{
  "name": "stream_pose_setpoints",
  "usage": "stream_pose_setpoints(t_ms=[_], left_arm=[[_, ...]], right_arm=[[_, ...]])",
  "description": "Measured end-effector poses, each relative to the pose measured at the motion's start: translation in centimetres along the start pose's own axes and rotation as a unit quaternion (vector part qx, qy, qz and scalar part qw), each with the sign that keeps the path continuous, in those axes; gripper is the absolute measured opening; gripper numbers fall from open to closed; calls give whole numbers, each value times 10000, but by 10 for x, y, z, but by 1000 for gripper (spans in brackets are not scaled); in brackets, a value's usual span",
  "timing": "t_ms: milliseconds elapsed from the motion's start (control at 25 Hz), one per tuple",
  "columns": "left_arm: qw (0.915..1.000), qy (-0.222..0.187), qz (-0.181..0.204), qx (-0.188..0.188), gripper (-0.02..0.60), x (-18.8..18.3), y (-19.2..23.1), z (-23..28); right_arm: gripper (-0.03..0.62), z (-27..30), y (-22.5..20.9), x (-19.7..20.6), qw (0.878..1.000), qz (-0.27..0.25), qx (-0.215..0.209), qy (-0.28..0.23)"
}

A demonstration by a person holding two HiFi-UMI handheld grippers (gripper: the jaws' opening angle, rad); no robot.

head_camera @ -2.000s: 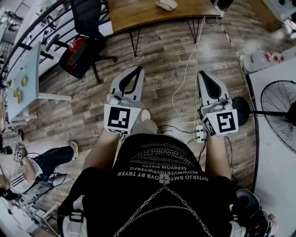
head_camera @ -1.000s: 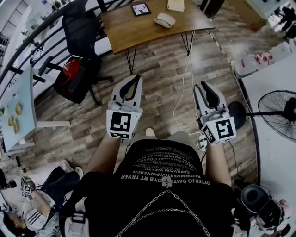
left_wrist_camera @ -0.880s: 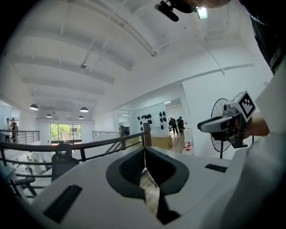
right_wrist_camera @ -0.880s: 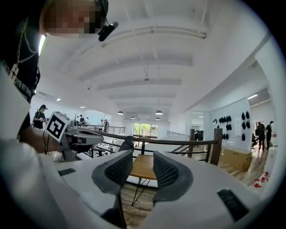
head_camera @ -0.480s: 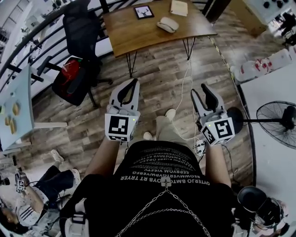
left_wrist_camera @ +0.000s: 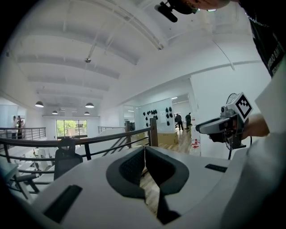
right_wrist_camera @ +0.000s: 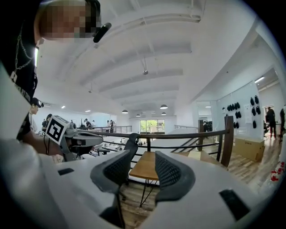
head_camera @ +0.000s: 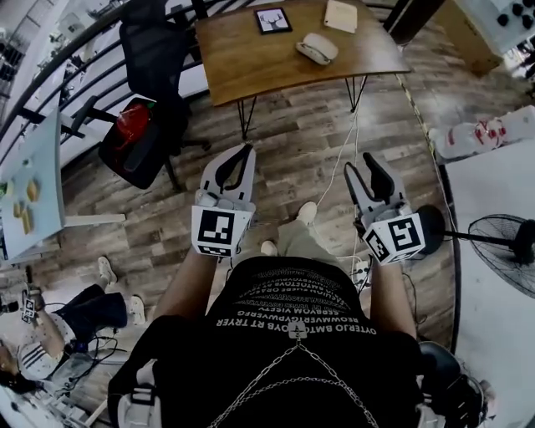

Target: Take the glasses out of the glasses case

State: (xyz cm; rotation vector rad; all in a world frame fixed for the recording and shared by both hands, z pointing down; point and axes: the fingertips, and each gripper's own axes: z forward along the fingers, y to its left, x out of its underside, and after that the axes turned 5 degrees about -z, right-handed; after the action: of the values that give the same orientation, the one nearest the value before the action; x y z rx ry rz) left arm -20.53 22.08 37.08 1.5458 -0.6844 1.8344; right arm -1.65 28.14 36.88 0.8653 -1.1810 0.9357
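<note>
A pale oval glasses case (head_camera: 317,49) lies shut on the wooden table (head_camera: 251,58), well ahead of both grippers; no glasses show. My left gripper (head_camera: 247,149) is held over the wood floor, its jaws shut with tips touching and nothing in them; the left gripper view shows the same shut left gripper (left_wrist_camera: 144,152). My right gripper (head_camera: 360,164) is open and empty, and its jaws have just been opening. In the right gripper view the table (right_wrist_camera: 145,166) shows through the gap of the right gripper (right_wrist_camera: 142,163).
On the table are a framed picture (head_camera: 273,20) and a notebook (head_camera: 341,15). A black office chair (head_camera: 155,46) and a red bag (head_camera: 132,124) stand to its left. A fan (head_camera: 506,242) and a white table (head_camera: 493,175) are at right. A white cable (head_camera: 338,159) trails across the floor.
Both grippers have moved forward toward the wooden table, which shows more fully. The right gripper's jaws went from shut to wide open. The left gripper stayed shut.
</note>
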Motion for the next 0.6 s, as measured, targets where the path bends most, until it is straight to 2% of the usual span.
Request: stream_pose_setpoints(t_ms=[280, 600], left_arm=[[10000, 42, 27, 65, 29, -5, 5, 50], [9997, 180, 78, 171, 29, -4, -15, 105]], right_arm=[[161, 33, -31, 1, 10000, -6, -95, -18], [161, 48, -85, 12, 9998, 116, -128, 24]])
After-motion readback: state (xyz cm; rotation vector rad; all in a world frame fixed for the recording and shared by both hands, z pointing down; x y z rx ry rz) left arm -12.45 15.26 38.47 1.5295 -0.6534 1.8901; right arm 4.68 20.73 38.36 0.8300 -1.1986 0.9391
